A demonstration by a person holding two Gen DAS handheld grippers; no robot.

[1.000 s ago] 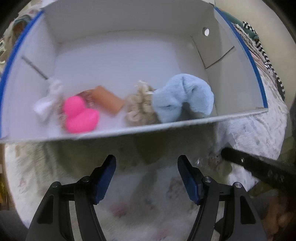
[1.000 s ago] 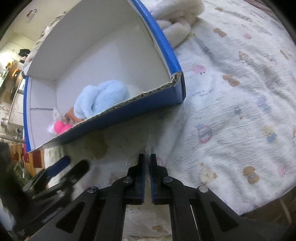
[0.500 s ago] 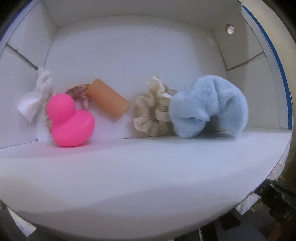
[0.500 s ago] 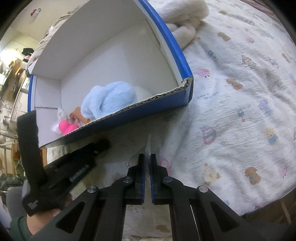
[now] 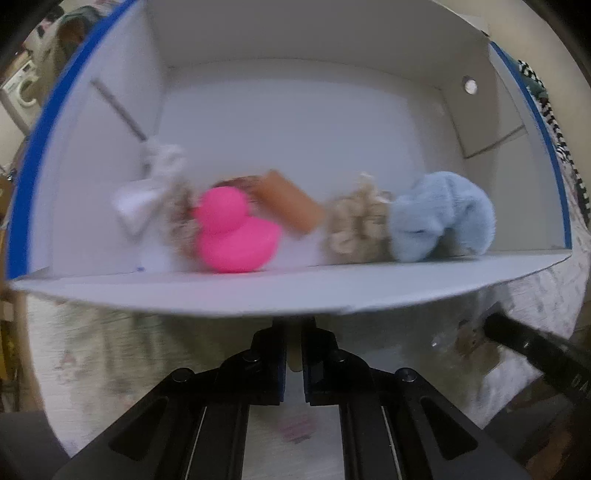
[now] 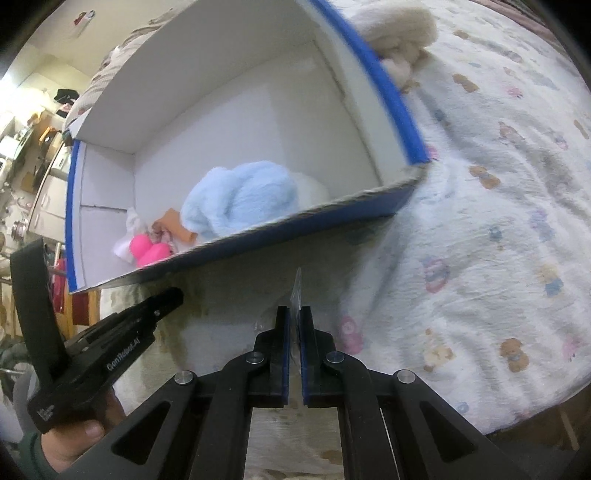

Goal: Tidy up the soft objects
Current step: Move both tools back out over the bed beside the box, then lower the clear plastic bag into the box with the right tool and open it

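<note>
Cardboard box [image 5: 295, 291], white inside and blue outside, sat on the printed bedspread [image 6: 498, 221], and everything you had to sort lay along its near wall. Against that wall, from the left wrist view, the pink rubber duck [image 5: 236, 236] stood left of centre, with a white knotted cloth [image 5: 147, 192] further left and a frizzy beige scrunchie [image 5: 181, 218] half hidden behind the duck. An orange foam cylinder [image 5: 291, 203] leaned tilted just behind the duck's right side. To the right of it sat a cream ruffled scrunchie [image 5: 354, 225], touching the fluffy light blue scrunchie [image 5: 443, 221], which lay nearest the box's right wall.

Your left gripper [image 5: 293, 354] hung outside the box, just below its near wall; its jaws had just been closing and were pressed together with only a slit between them. Whether anything was pinched there, the blur does not let me tell. Your hand [image 6: 77, 439] held its handle at the lower left of the right wrist view.

Your right gripper [image 6: 293, 332] was also outside the box, near its front wall over the bedspread, jaws pinching a thin piece of clear plastic [image 6: 297, 291] that stood up above the tips. A cream plush heap [image 6: 399, 26] lay beyond the box's far right side.
</note>
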